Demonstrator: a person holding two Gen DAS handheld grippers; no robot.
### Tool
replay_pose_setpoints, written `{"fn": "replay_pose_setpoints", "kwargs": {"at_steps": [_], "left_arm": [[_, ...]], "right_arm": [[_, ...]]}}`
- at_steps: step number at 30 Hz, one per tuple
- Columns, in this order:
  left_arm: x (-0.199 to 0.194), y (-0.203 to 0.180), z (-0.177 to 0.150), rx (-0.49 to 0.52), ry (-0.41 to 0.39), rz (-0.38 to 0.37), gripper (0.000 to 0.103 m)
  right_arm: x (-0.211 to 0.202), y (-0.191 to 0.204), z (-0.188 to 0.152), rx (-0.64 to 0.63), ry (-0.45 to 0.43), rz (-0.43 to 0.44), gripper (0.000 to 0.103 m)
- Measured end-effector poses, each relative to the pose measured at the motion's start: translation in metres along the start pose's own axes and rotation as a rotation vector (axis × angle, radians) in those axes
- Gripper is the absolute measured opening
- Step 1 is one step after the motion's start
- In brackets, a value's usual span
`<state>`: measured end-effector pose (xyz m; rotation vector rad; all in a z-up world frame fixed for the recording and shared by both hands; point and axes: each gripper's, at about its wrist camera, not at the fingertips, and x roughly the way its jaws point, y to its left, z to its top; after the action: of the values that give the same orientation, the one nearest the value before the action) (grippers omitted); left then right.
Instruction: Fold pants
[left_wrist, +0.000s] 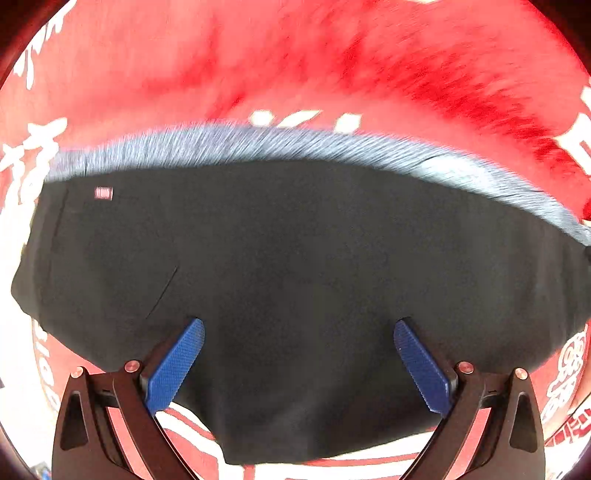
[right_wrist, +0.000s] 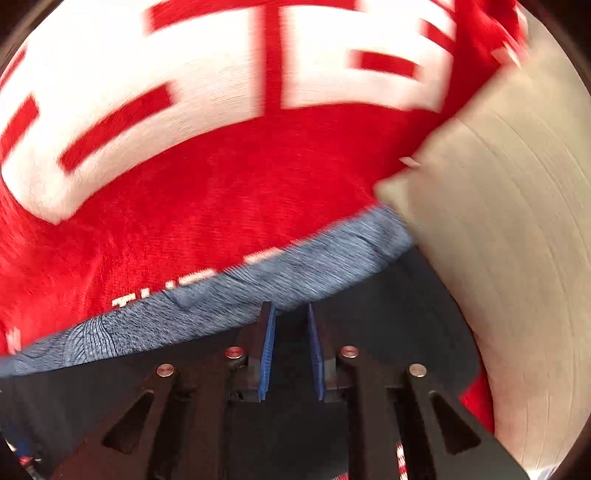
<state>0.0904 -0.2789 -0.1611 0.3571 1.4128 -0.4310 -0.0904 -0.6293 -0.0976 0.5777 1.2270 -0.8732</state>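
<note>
Black pants (left_wrist: 288, 258) with a grey-blue heathered waistband (left_wrist: 258, 146) lie on a red cloth with white lettering (left_wrist: 221, 66). A small pink label (left_wrist: 103, 193) sits near their upper left. My left gripper (left_wrist: 298, 328) is open above the pants' near edge, blue pads (left_wrist: 173, 369) wide apart, holding nothing. In the right wrist view my right gripper (right_wrist: 291, 314) is shut on the black fabric (right_wrist: 291, 343) just below the waistband (right_wrist: 229, 306), pads (right_wrist: 267, 354) close together with cloth between them.
The red cloth with large white characters (right_wrist: 166, 92) covers the surface. A pale wooden floor or table surface (right_wrist: 517, 240) shows past the cloth's right edge in the right wrist view. Both views are motion blurred.
</note>
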Motion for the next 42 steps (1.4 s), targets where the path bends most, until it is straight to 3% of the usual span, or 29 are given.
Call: {"fn": "replay_pose_setpoints", "kwargs": {"at_steps": [2, 5, 7, 10, 12, 15, 24, 31, 42], "left_arm": [[-0.016, -0.026, 0.003, 0.034, -0.05, -0.024, 0.103], [-0.024, -0.074, 0.008, 0.087, -0.093, -0.063, 0.103], [-0.016, -0.101, 0.011, 0.113, -0.083, -0.066, 0.103], [0.02, -0.133, 0.008, 0.168, 0.001, 0.015, 0.103], [0.019, -0.134, 0.007, 0.124, -0.064, 0.01, 0.103], [0.021, -0.135, 0.011, 0.131, -0.06, 0.008, 0.103], [0.021, -0.145, 0.007, 0.127, -0.064, 0.02, 0.103], [0.02, -0.136, -0.004, 0.118, -0.067, 0.029, 0.103], [0.004, -0.15, -0.01, 0.108, -0.061, 0.088, 0.103]], "right_arm": [[-0.011, -0.008, -0.013, -0.005, 0.021, 0.042, 0.024], [-0.027, -0.006, -0.041, -0.052, 0.012, 0.066, 0.041], [-0.028, -0.002, -0.058, -0.071, 0.01, 0.071, 0.048], [-0.016, 0.002, -0.081, -0.123, 0.014, 0.042, 0.048], [-0.014, 0.002, -0.085, -0.148, -0.047, 0.04, 0.052], [-0.009, -0.007, -0.082, -0.139, -0.061, 0.056, 0.057], [-0.021, -0.034, -0.081, -0.14, -0.044, 0.111, 0.057], [-0.036, -0.079, -0.09, -0.01, 0.001, 0.23, 0.059], [-0.046, -0.122, -0.112, 0.145, 0.019, 0.24, 0.059]]}}
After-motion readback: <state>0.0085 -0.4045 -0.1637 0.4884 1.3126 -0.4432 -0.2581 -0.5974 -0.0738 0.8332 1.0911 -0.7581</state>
